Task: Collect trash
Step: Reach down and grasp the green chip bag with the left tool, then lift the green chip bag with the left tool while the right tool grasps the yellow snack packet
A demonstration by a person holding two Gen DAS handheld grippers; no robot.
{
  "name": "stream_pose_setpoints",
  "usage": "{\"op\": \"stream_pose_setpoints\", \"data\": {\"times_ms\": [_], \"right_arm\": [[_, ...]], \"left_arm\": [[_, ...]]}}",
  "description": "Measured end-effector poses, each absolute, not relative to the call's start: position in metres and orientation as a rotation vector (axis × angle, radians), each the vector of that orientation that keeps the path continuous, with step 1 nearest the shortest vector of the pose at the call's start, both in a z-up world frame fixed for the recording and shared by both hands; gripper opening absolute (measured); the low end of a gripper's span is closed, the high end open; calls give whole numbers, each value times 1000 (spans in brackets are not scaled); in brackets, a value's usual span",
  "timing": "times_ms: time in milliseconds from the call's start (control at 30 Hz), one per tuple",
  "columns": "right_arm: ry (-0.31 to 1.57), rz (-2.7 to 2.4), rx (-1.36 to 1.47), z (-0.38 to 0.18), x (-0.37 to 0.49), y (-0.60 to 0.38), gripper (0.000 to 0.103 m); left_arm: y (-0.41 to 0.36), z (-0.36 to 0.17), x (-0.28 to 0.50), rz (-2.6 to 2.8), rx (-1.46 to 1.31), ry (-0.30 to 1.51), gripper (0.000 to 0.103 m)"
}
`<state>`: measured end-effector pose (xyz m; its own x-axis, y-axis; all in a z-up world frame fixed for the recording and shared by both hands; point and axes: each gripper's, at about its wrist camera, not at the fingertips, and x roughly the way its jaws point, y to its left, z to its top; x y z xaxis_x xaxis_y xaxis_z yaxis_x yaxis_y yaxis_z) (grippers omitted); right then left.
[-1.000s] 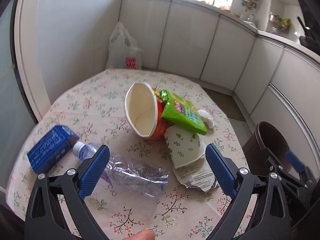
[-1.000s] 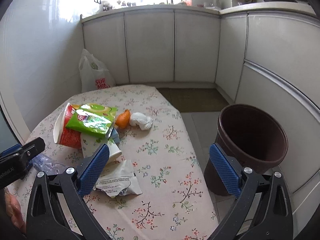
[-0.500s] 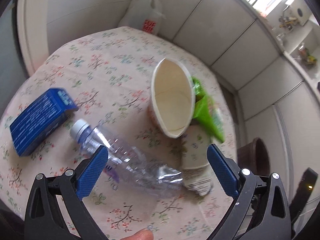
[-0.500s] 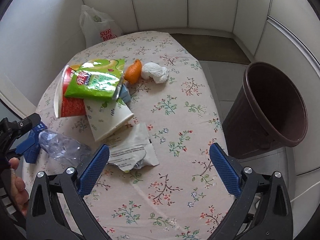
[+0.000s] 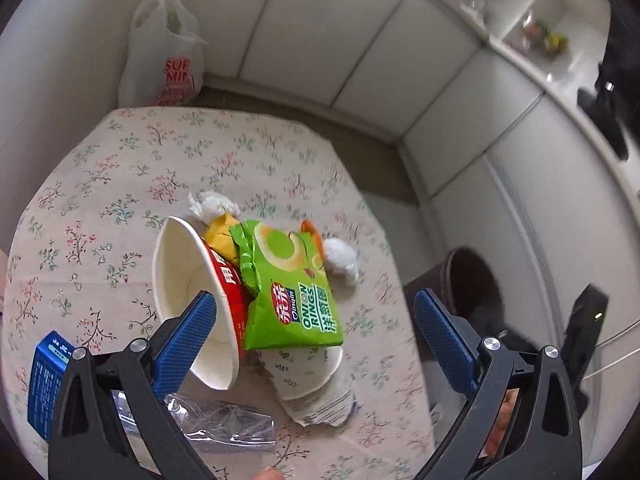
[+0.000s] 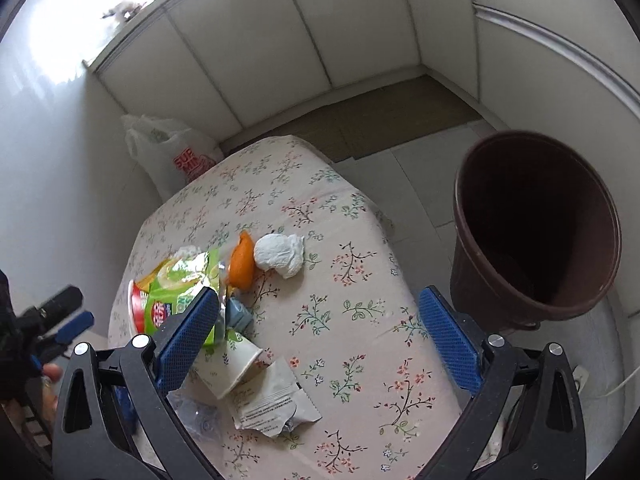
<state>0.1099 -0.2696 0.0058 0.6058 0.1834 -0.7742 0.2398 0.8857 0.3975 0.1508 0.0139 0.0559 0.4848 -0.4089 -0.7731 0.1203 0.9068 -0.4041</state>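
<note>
Trash lies on a floral tablecloth [image 5: 120, 168]: a tipped red noodle cup [image 5: 192, 300], a green onion-rings bag [image 5: 292, 292] across it, a paper cup [image 5: 308, 376], a torn wrapper [image 6: 272, 400], a crushed clear bottle [image 5: 216, 424], a blue box [image 5: 46, 388], an orange peel [image 6: 242, 262] and a white tissue wad [image 6: 280, 256]. My left gripper [image 5: 316, 328] is open and empty, hovering above the cup and bag. My right gripper [image 6: 320, 328] is open and empty above the table. A brown bin [image 6: 536, 224] stands on the floor to the right of the table.
A white plastic shopping bag [image 5: 164, 52] stands on the floor beyond the table's far edge, against white cabinet doors [image 5: 320, 36]. The bin also shows in the left wrist view [image 5: 468, 280]. A second tissue wad [image 5: 212, 204] lies behind the noodle cup.
Both grippers have risen and tilted down over the table. The left one has shifted forward from above the bottle to above the noodle cup and green bag. Nothing was grasped.
</note>
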Motion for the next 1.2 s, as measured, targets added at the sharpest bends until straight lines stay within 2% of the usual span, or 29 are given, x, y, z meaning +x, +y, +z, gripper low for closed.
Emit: {"op": "stream_pose_setpoints", "data": {"times_ms": [133, 400, 500, 567, 600, 667, 933, 967, 1000, 1067, 1200], "right_arm": [[907, -27, 655, 2, 111, -294, 96], [884, 3, 741, 7, 113, -307, 96], [884, 16, 743, 9, 115, -307, 96], [878, 25, 745, 11, 115, -308, 96], [876, 32, 745, 11, 115, -307, 96], [874, 40, 747, 12, 117, -306, 96], [929, 40, 753, 1, 124, -300, 96], [938, 39, 759, -1, 124, -299, 96], [948, 36, 768, -3, 125, -299, 96], [956, 35, 778, -4, 126, -298, 96], [945, 29, 734, -1, 126, -291, 96]], "left_arm": [[-2, 45, 172, -287, -256, 1071, 95], [-20, -1, 211, -163, -211, 1227, 82], [-22, -12, 219, -137, -175, 1242, 69], [-24, -21, 223, -140, -186, 1286, 48], [-24, -24, 224, -136, -184, 1301, 44], [-27, -29, 224, -131, -169, 1313, 41], [-27, -51, 214, -167, -295, 1339, 40], [-26, -54, 212, -168, -306, 1332, 33], [-24, -54, 209, -165, -323, 1310, 31], [-20, -52, 202, -175, -343, 1265, 20], [-9, -27, 184, -206, -370, 1167, 15]]}}
